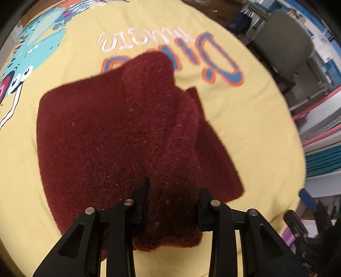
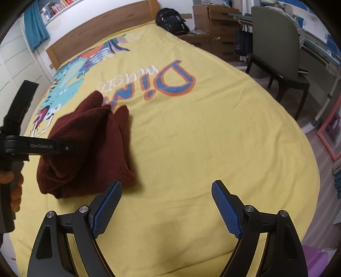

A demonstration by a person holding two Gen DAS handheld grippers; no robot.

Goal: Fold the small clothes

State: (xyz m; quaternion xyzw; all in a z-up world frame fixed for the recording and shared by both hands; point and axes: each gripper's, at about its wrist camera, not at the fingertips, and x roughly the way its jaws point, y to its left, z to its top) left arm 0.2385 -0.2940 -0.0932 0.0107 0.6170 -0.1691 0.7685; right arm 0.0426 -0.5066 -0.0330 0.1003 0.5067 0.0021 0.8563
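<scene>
A dark red fuzzy garment (image 1: 96, 138) lies partly folded on the yellow bedspread (image 1: 245, 127). My left gripper (image 1: 173, 189) points steeply down and is shut on a thick raised fold of it, which fills the gap between the fingers. In the right wrist view the same garment (image 2: 89, 149) sits at the left, with the left gripper (image 2: 53, 147) reaching in from the left edge, held by a hand (image 2: 15, 185). My right gripper (image 2: 167, 185) hovers open over bare bedspread to the right of the garment, with nothing between its blue pads (image 2: 106, 208).
The bedspread (image 2: 202, 138) carries a dinosaur print and large lettering. A wooden headboard (image 2: 96, 32) and a black backpack (image 2: 172, 20) are at the far end. A grey chair (image 2: 275, 42) and desk stand off the right side, with the bed's edge near them.
</scene>
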